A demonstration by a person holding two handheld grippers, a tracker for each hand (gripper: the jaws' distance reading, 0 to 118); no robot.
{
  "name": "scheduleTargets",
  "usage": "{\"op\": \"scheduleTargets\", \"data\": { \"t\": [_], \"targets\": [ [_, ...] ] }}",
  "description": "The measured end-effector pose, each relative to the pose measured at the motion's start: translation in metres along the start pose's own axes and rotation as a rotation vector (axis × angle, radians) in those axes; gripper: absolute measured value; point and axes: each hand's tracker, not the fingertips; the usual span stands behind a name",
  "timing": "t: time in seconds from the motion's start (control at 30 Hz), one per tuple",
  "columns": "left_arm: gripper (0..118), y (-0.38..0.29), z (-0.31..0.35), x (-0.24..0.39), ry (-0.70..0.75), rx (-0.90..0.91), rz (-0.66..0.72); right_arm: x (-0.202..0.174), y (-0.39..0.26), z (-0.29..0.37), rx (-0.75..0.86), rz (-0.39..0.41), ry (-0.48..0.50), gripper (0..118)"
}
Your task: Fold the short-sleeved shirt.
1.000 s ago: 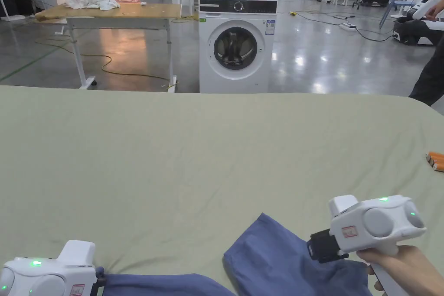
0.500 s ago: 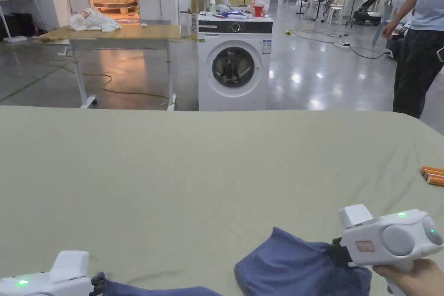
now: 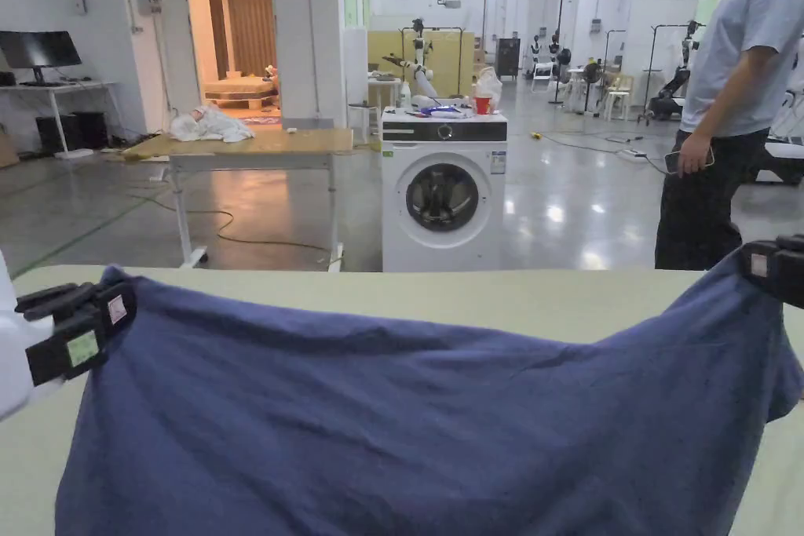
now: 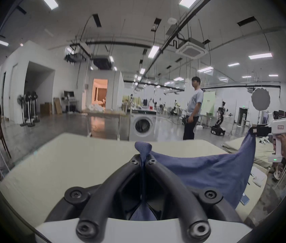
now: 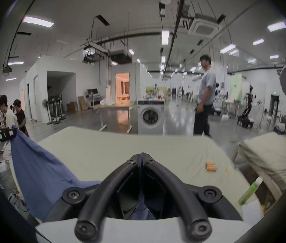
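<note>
The dark blue shirt hangs spread wide across the lower half of the head view, its top edge sagging in the middle between raised corners at left and right.

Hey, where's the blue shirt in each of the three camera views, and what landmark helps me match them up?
Head view: the shirt spans the lower frame, hanging between both hand-held grippers.
Left gripper view: lower center to right, stretching to the far gripper.
Right gripper view: lower left, running up to the far gripper.
Shared landmark: the washing machine, beyond the table's far edge.
</note>
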Motion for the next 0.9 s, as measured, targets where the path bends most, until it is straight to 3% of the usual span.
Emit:
{"op": "scheduleTargets", "data": {
  "t": [0.33, 0.47, 0.73, 0.9],
  "targets": [
    [0, 0.105, -0.044, -0.005, 0.105, 0.119, -0.094, -0.019, 0.129, -0.039, 0.151, 0.021, -0.102, 0],
    [0, 0.135, -0.078, -0.011, 0.177, 0.143, -0.12, -0.024, 0.173, -0.068, 0.182, 0.064, -0.163, 0],
    [0, 0.157, -0.168, -0.022, 0.255, 0.108, -0.101, -0.035, 0.214, -0.135, 0.221, 0.1, -0.26, 0],
    [0, 0.162, -0.213, -0.024, 0.288, 0.107, -0.1, -0.039, 0.232, -0.164, 0.271, 0.06, -0.298, 0]
  ]
}}
